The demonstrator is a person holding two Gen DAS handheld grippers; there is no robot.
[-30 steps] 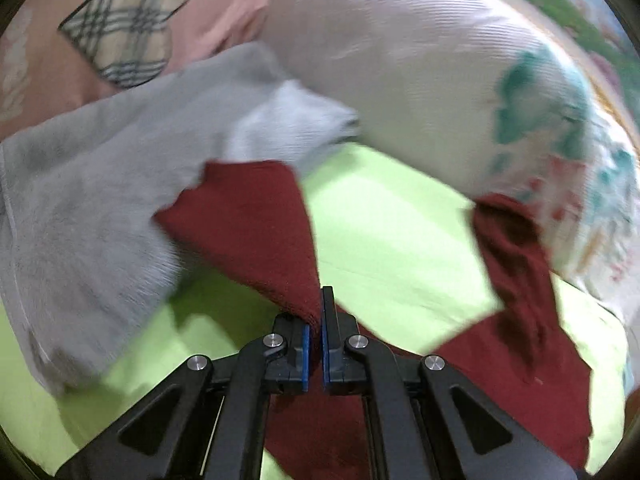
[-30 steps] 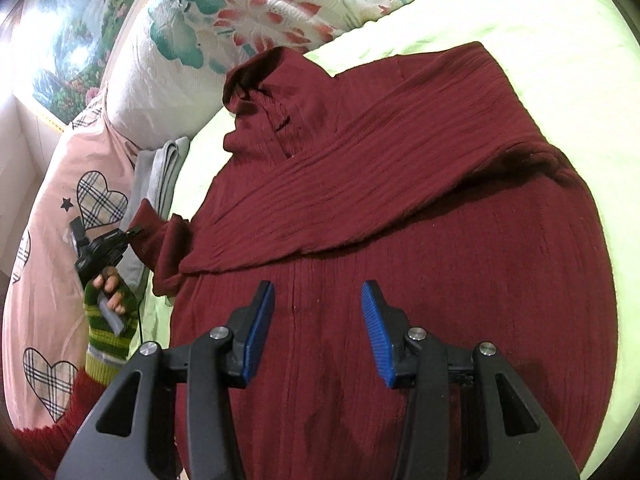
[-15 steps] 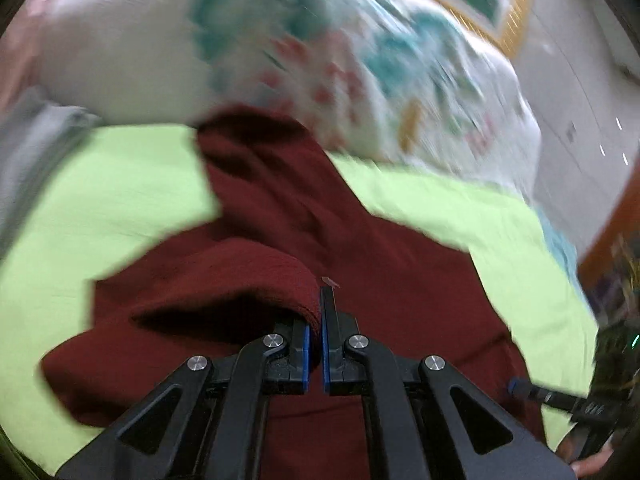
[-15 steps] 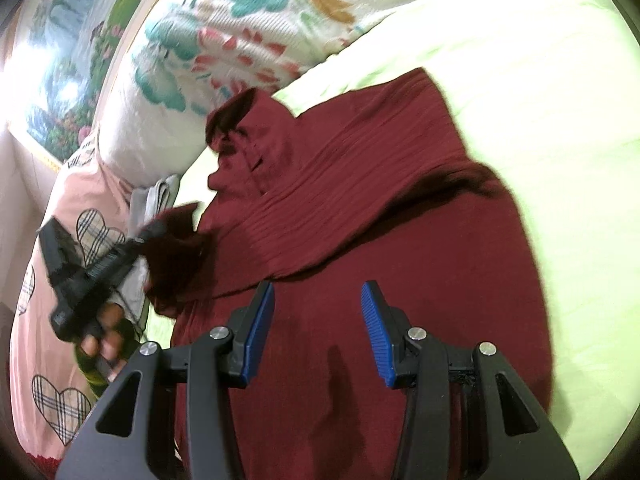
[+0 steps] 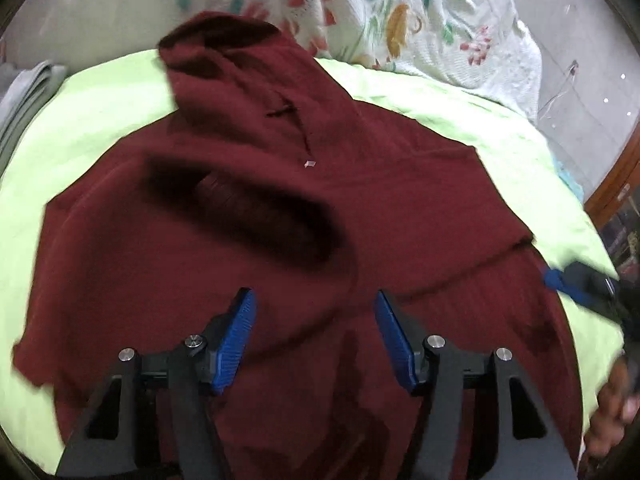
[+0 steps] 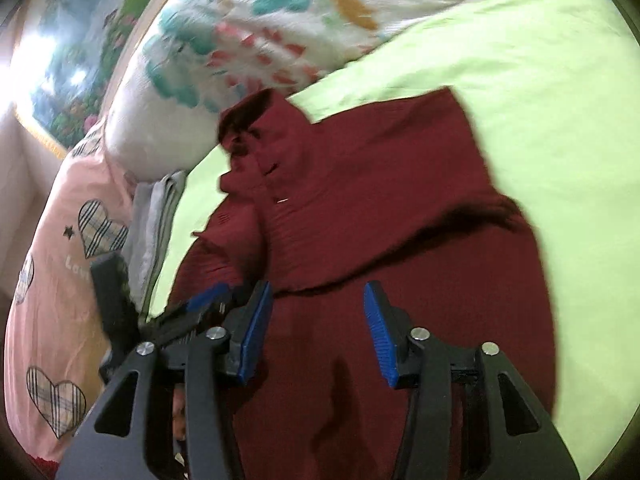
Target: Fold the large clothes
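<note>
Ribbed maroon sweater (image 5: 360,208) lies mid-bed on the lime sheet (image 5: 96,120), collar toward the floral pillow (image 5: 420,24), sleeves folded across. Left gripper (image 5: 314,336) and right gripper (image 6: 318,332) are both opening, blue pads apart over the knit, nothing pinched.

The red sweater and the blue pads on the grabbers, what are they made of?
The red sweater looks like soft knitted fabric, matte, with fine ribs and limp folds. The blue pads on the left hand-held gripper look like ridged rubber or plastic; which one is unclear.

sweater (image 5: 360,208): ribbed matt knit (maroon) | sheet (image 5: 100,120): smooth cloth
</note>
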